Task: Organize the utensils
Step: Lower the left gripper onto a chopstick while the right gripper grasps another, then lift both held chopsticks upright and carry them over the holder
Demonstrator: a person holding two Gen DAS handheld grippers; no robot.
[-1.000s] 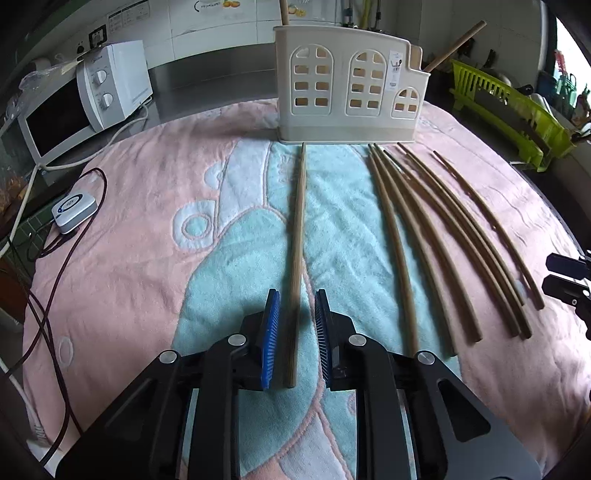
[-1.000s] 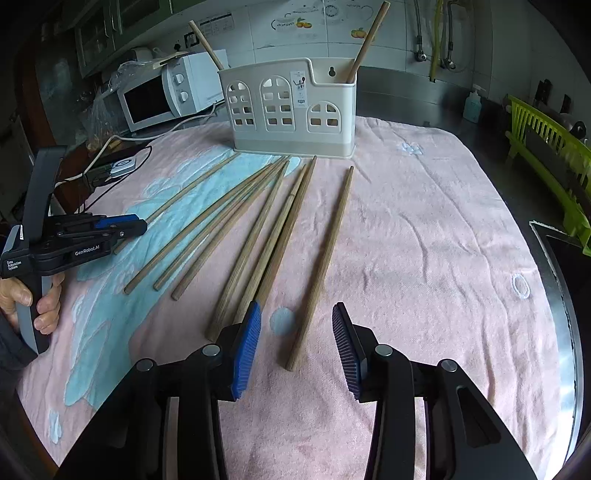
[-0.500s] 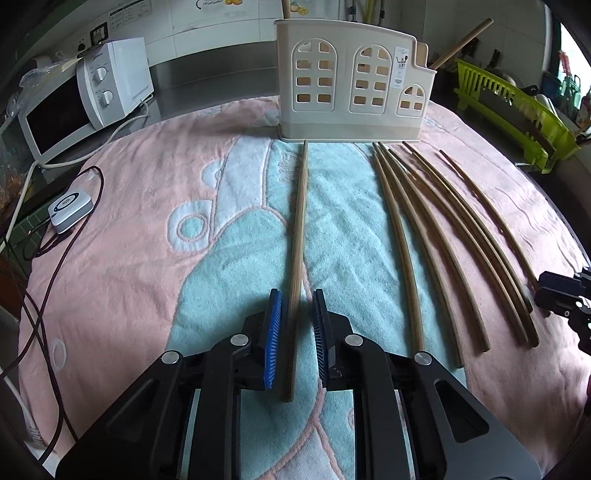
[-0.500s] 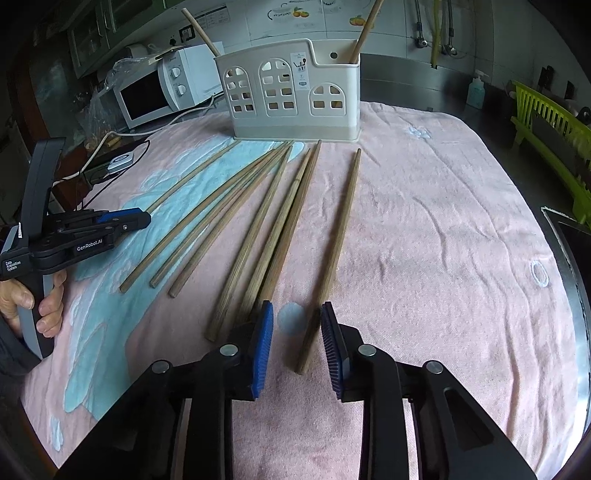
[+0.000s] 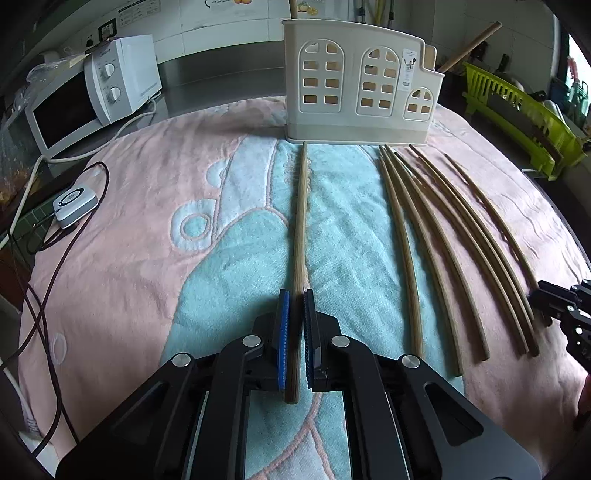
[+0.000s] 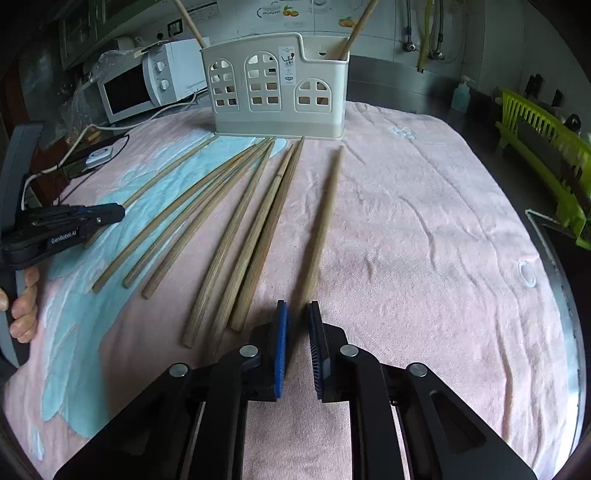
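left claw [image 5: 296,328] clamping chopstick [image 5: 300,229] near end

White tiled wall [image 5: 229,22] behind a steel counter [image 5: 221,70]. Microwave [image 5: 92,96] at the counter's left end; green dish rack [image 5: 517,110] at its right. Daylight.

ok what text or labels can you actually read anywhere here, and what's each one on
"GenRobot.AI": white lettering on the side of the left gripper, seen from the right wrist view.
Sticker on the utensil holder: a small figure and print, too small to read.
Microwave brand above its dials: blurred.
Wall tile decals and papers: unreadable.
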